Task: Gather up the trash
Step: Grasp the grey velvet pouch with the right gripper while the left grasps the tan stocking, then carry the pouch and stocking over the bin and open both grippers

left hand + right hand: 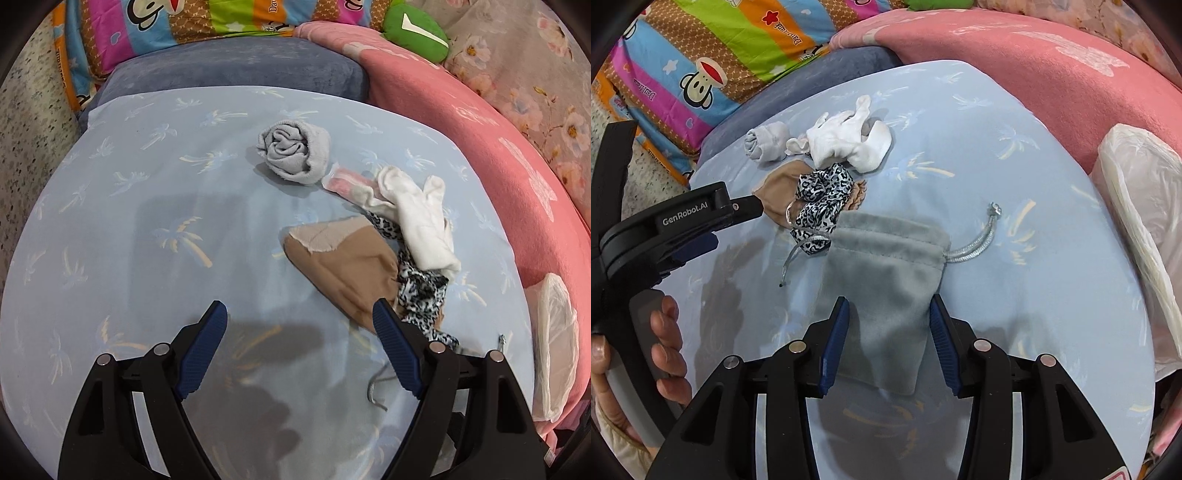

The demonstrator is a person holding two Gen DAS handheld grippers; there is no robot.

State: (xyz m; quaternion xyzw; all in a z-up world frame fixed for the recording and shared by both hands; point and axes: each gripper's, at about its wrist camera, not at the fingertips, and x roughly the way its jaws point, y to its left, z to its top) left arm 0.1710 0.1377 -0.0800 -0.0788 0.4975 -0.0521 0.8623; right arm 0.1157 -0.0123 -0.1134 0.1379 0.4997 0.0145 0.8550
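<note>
- Nothing is looking collected yet: pink wrapper [345,181] is lying far right on the blue sheet [147,221], among socks.
- Left gripper [299,321] is hanging wide, empty.
- Right gripper [889,317] is straddling the grey pouch [886,280], jaws part-open, pads not pressing.
- Plastic bag [1145,206] is sitting right, unfilled as far as visible.

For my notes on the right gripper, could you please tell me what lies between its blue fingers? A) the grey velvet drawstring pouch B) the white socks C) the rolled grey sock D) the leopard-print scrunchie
A: in the right wrist view the grey velvet drawstring pouch lies between the right gripper fingers.
</note>
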